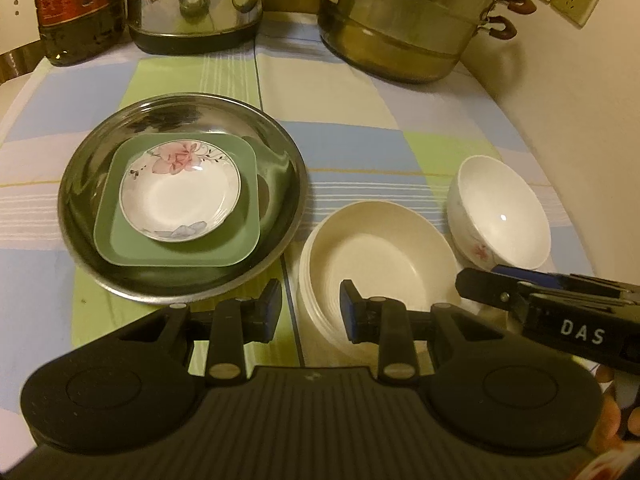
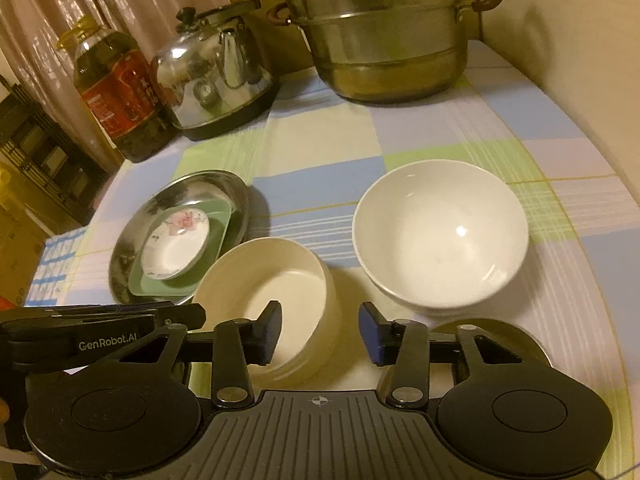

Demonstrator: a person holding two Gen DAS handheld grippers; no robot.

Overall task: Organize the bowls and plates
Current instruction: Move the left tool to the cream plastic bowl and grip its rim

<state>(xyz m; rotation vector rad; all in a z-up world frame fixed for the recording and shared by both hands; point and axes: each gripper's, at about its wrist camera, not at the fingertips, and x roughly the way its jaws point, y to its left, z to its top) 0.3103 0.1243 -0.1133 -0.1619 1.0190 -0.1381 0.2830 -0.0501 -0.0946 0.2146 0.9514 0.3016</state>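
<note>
Cream bowl (image 2: 266,280) sits beside steel tray (image 1: 180,200); its near wall is between the parted, not-yet-gripping fingers of both left gripper (image 1: 310,306) and right gripper (image 2: 320,332). Pinch rim squarely (thin wall), lift level.

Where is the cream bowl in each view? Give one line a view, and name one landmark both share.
Left wrist view: the cream bowl sits low and right of centre, beside the steel plate.
Right wrist view: the cream bowl sits low and left of centre, its right wall between the jaws.
Shared landmark: the stacked steel steamer pot at the table's far edge.
</note>
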